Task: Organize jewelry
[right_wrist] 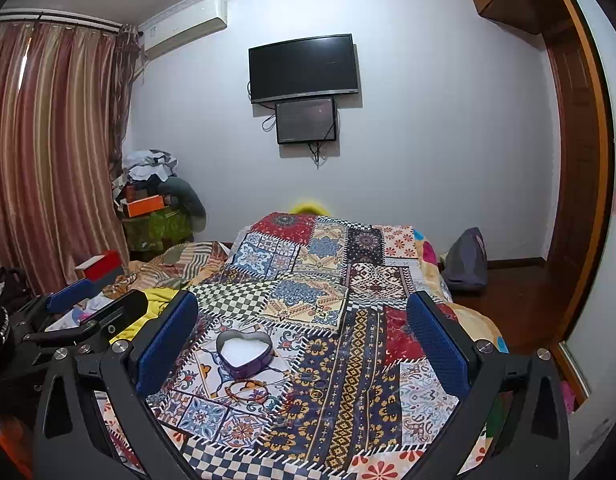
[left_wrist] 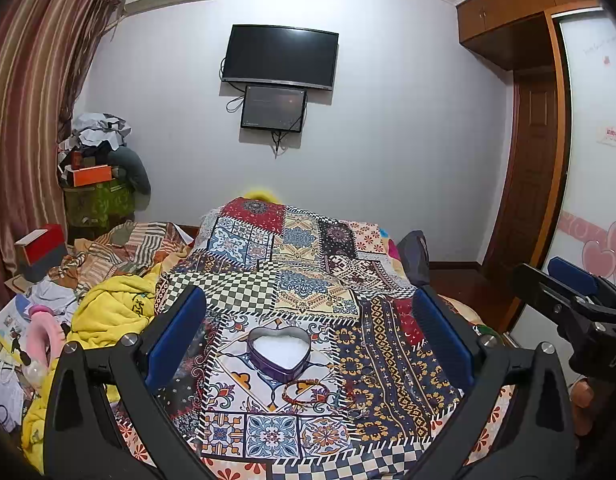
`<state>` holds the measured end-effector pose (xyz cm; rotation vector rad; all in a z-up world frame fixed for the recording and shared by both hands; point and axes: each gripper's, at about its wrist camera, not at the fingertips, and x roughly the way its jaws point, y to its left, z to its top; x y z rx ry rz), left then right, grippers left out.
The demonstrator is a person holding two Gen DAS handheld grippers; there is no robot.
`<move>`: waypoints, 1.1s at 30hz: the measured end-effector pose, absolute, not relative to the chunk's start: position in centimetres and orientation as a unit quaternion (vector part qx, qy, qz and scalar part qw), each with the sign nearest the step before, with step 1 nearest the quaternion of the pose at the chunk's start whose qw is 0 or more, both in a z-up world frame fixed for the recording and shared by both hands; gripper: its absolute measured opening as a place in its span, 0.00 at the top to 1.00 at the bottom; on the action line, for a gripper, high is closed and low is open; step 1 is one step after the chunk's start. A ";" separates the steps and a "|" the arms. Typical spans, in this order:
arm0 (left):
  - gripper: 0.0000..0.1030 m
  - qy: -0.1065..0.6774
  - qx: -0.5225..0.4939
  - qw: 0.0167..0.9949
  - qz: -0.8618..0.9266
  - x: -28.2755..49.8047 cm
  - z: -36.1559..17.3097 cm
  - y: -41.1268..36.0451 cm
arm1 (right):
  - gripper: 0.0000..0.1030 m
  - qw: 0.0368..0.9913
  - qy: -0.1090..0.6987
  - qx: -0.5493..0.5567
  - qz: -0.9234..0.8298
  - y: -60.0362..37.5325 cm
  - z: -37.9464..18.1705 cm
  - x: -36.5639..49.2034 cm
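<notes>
A purple heart-shaped box [left_wrist: 279,354] [right_wrist: 245,354] with a white lining sits open on the patterned cloth [left_wrist: 299,280] [right_wrist: 348,380]. Just in front of it lies a red and gold beaded bracelet [left_wrist: 305,391] [right_wrist: 245,393]. Small rings [left_wrist: 368,380] [right_wrist: 316,394] and a silvery piece [left_wrist: 358,413] lie to the right of the bracelet. My left gripper [left_wrist: 310,344] hovers open above the box, nothing between its blue pads. My right gripper [right_wrist: 301,344] is open too, held over the cloth to the right of the box. Each gripper shows in the other's view, right gripper [left_wrist: 568,284] and left gripper [right_wrist: 95,300].
The cloth covers a raised surface on a bed. A yellow blanket [left_wrist: 111,308], striped bedding [left_wrist: 123,248], papers and a red box [left_wrist: 41,246] crowd the left. A dark bag [right_wrist: 466,260] sits on the wooden floor at right, near a wardrobe [left_wrist: 548,160].
</notes>
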<state>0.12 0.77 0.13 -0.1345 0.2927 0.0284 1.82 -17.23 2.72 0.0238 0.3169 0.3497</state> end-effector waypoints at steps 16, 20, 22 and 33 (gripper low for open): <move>0.00 0.147 -0.067 0.987 0.014 0.4 -0.2 0.5 | 0.00 0.971 0.159 0.009 0.176 -17.3 2.6 2.0; 0.00 0.150 -0.068 0.986 0.013 0.5 -0.4 0.5 | 0.00 0.971 0.159 0.010 0.176 -17.3 2.5 2.1; 0.00 0.151 -0.068 0.986 0.014 0.5 -0.4 0.5 | 0.00 0.971 0.160 0.009 0.176 -17.2 2.5 2.1; 0.00 0.152 -0.069 0.986 0.016 0.6 -0.5 0.5 | 0.00 0.971 0.163 0.007 0.177 -17.1 2.5 2.4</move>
